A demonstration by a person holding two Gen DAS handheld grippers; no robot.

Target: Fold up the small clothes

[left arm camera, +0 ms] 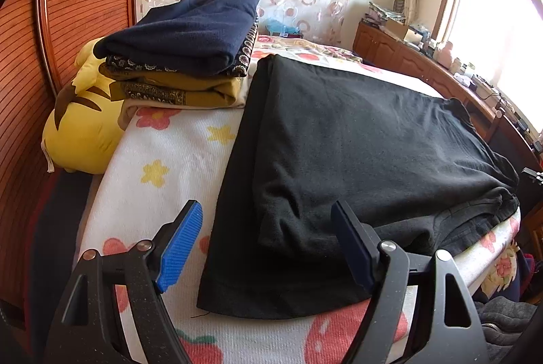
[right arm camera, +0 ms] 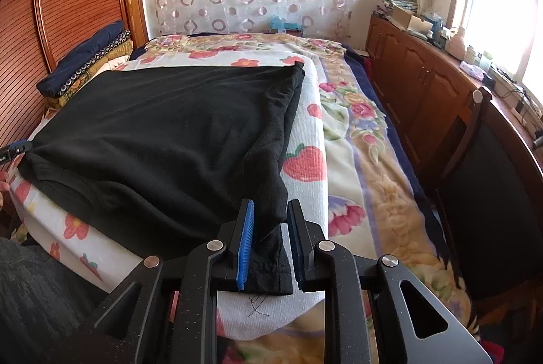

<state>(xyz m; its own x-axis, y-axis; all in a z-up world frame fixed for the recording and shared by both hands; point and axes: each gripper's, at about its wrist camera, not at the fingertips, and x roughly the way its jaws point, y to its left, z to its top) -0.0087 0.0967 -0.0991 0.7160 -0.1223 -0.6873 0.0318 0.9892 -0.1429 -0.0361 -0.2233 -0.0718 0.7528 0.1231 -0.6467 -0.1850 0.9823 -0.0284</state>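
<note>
Lying between right gripper (right arm camera: 269, 221) fingers, black garment (right arm camera: 163, 140) corner on bed.

Matt black cloth garment (left arm camera: 339, 140)

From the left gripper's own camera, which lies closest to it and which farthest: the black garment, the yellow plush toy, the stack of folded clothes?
From the left gripper:
1. Black garment, between its open fingers.
2. Yellow plush toy, left, off the bed's edge.
3. Stack of folded clothes, farther back, left.
</note>
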